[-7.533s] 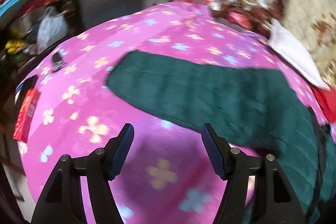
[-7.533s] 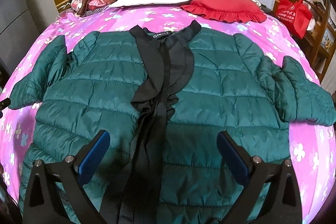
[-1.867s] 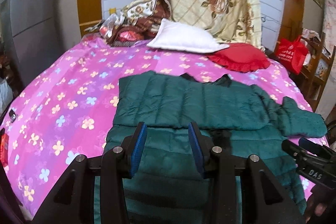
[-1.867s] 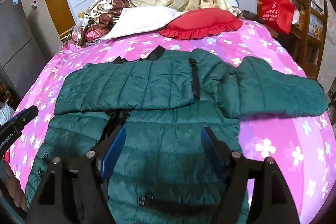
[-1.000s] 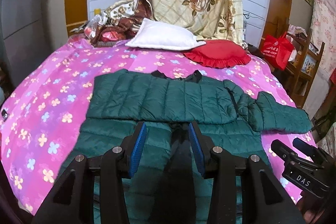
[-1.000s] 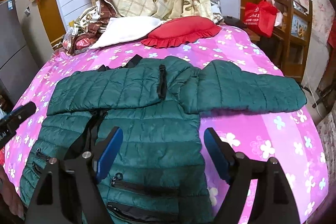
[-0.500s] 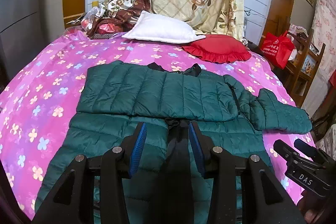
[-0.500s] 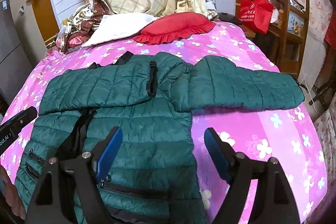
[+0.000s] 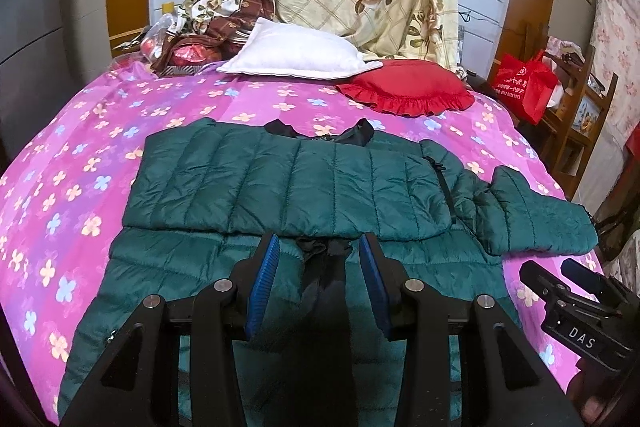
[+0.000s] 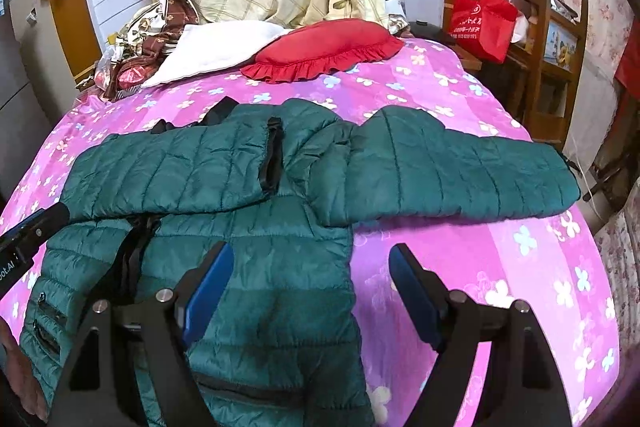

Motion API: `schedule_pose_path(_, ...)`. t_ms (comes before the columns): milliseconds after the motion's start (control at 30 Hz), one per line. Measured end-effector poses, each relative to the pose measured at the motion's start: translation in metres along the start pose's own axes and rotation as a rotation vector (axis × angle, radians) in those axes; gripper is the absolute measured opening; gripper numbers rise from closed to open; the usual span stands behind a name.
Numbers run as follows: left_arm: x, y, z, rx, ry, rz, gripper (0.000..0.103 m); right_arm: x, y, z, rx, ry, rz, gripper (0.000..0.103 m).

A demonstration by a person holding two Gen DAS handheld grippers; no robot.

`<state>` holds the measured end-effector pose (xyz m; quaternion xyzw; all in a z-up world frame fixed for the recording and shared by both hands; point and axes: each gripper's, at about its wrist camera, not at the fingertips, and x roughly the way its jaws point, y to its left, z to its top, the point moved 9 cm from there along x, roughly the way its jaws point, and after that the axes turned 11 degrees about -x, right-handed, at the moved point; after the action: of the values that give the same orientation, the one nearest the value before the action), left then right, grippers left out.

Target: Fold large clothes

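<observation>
Left gripper [image 9: 320, 279] jaws apart, empty, over green jacket [image 9: 288, 187] front; right gripper [image 10: 310, 291] wide apart, straddling jacket edge.

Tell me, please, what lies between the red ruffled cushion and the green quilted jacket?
Only bare pink flowered bedsheet separates red ruffled cushion from green quilted jacket, clearest in the right wrist view.

One green puffer jacket [image 9: 296, 187], two pillows — one white [image 9: 296, 55], one red [image 9: 404, 93] — one red bag [image 9: 524, 87].

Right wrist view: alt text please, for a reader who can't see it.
A green puffer jacket lies on a pink floral bedspread, one sleeve folded across its chest, the other stretched sideways. The right gripper hovers open above the jacket's edge.
</observation>
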<state>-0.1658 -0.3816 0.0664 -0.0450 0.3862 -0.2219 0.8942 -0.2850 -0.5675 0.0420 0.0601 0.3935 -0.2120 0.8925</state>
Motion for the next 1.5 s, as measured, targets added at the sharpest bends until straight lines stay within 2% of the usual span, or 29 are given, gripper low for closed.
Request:
schedule_pose_path(333,0.020,-0.005,-0.004,-0.010,0.036,-0.015,0.023,0.015,-0.018,0.003,0.024,0.018,-0.023,0.083)
schedule_pose_path(900,0.036,-0.022,0.001,0.013,0.030,-0.014,0.023,0.029,-0.087,0.007,0.092,0.025,-0.111,0.083)
schedule_pose_path(1133,0.043,-0.019,-0.001,0.021,0.045,-0.005,0.023,0.045,-0.142,0.002,0.181,0.037,-0.177,0.083)
schedule_pose_path(1333,0.049,-0.013,0.002,0.025,0.041,0.006,0.023,0.060,-0.213,-0.015,0.299,0.067,-0.299,0.083)
schedule_pose_path(1500,0.052,0.001,0.008,0.016,0.039,0.023,0.023,0.073,-0.274,-0.035,0.449,0.088,-0.354,0.083)
